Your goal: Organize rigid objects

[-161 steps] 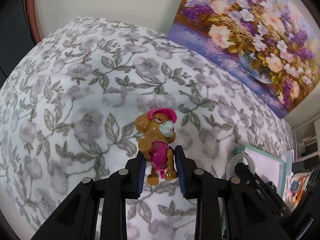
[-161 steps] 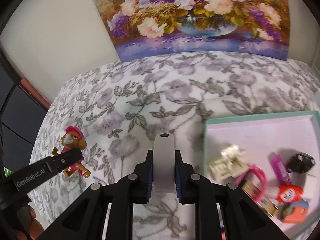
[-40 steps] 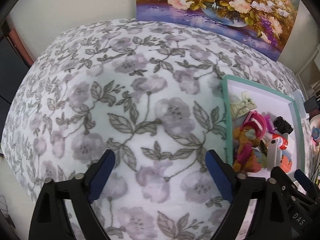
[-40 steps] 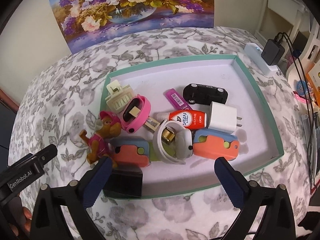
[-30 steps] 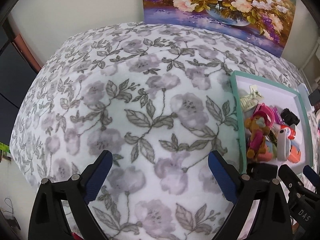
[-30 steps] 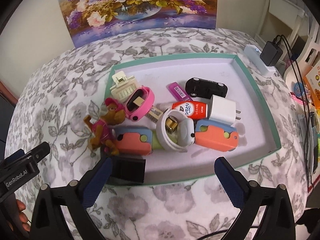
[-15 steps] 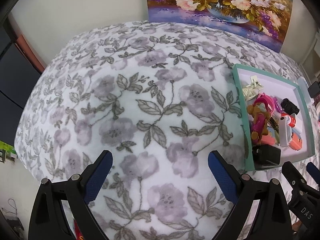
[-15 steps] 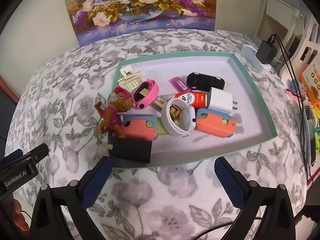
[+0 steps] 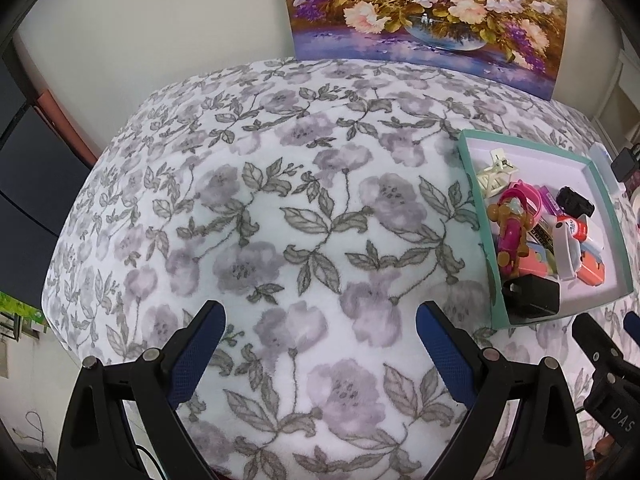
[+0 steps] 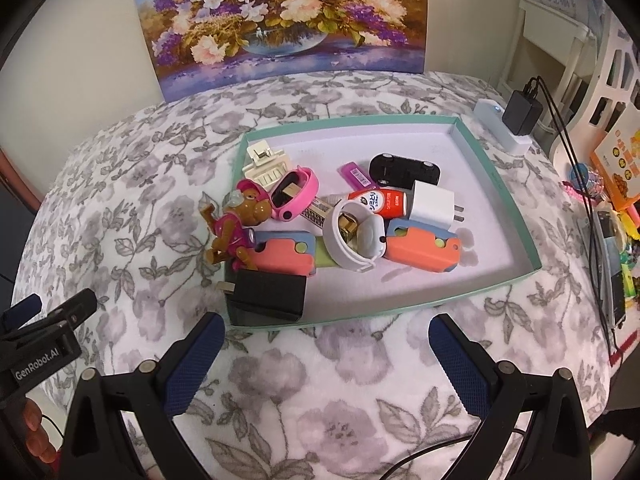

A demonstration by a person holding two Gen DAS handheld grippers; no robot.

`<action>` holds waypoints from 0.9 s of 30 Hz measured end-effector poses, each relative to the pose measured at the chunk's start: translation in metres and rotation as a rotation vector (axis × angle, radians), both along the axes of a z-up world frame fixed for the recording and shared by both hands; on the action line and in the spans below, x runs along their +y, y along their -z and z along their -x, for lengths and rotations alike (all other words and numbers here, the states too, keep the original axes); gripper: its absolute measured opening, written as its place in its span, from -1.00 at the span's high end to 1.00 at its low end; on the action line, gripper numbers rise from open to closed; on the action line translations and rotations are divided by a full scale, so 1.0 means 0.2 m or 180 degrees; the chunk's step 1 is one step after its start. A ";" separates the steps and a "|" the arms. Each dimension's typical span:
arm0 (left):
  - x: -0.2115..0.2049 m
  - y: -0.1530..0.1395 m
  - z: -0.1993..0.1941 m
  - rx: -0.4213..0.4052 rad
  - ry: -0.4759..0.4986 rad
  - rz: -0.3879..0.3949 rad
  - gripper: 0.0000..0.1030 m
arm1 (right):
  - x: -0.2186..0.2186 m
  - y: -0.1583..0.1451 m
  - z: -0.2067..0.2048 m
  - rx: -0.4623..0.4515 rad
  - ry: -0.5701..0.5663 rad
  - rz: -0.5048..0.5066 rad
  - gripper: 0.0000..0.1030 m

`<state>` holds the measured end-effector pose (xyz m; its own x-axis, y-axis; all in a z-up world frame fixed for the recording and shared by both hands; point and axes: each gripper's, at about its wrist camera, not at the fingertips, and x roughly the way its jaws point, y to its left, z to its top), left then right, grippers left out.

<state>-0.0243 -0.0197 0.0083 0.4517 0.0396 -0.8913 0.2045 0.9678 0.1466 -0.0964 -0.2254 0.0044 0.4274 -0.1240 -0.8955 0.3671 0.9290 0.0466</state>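
In the left wrist view, the left gripper [image 9: 320, 334] hangs wide open and empty over the floral blanket [image 9: 280, 208], with the teal tray [image 9: 476, 200] off to its right. In the right wrist view, the right gripper [image 10: 326, 354] is also spread wide, holding nothing, just short of the tray [image 10: 508, 184], where the puppy figure [image 10: 236, 224] leans on the left rim beside a pink watch [image 10: 294, 192], a white watch [image 10: 354, 236] and a black charger [image 10: 266, 294].

We see the teal-rimmed tray [image 10: 508, 196] at frame centre, crowded with the toy dog [image 10: 236, 220] leaning on its left rim, pink band [image 10: 294, 192], black charger [image 10: 266, 290] and white plug [image 10: 434, 202].
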 end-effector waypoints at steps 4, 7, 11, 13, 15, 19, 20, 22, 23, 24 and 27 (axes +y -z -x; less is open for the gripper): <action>0.00 0.00 0.01 -0.0021 0.0009 -0.0072 -0.87 | 0.00 0.00 0.00 -0.0008 -0.0003 0.0006 -1.00; -0.01 0.00 0.01 -0.0004 0.0023 -0.0136 -0.87 | 0.00 -0.01 0.00 -0.0017 -0.0010 0.0020 -1.00; -0.01 0.01 0.02 0.0020 0.0036 -0.0160 -0.87 | 0.00 -0.01 -0.01 -0.0022 -0.0014 0.0029 -1.00; 0.00 0.01 0.01 0.0033 0.0028 -0.0166 -0.87 | 0.00 -0.01 -0.01 -0.0019 -0.0012 0.0029 -1.00; 0.00 0.01 0.01 0.0054 0.0010 -0.0173 -0.87 | -0.01 -0.01 -0.01 -0.0016 -0.0013 0.0030 -1.00; 0.01 0.02 0.00 0.0091 -0.0019 -0.0156 -0.87 | -0.02 -0.01 -0.01 -0.0012 -0.0005 0.0027 -1.00; 0.02 0.02 0.00 0.0097 -0.0030 -0.0159 -0.87 | -0.02 -0.01 -0.01 -0.0010 -0.0006 0.0025 -1.00; 0.02 0.03 -0.01 0.0117 -0.0049 -0.0175 -0.87 | -0.02 -0.01 -0.01 -0.0004 -0.0002 0.0026 -1.00; 0.02 0.03 -0.01 0.0126 -0.0052 -0.0178 -0.87 | -0.02 -0.01 -0.01 -0.0001 -0.0001 0.0026 -1.00; 0.02 0.04 -0.01 0.0141 -0.0056 -0.0183 -0.87 | -0.01 -0.01 -0.01 -0.0002 -0.0003 0.0026 -1.00; 0.02 0.05 -0.01 0.0165 -0.0064 -0.0196 -0.87 | -0.02 0.00 -0.01 0.0004 -0.0009 0.0030 -1.00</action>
<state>-0.0221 -0.0152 -0.0010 0.4036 0.1036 -0.9090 0.1939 0.9613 0.1957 -0.0942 -0.2285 0.0049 0.4266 -0.1311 -0.8949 0.3645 0.9305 0.0374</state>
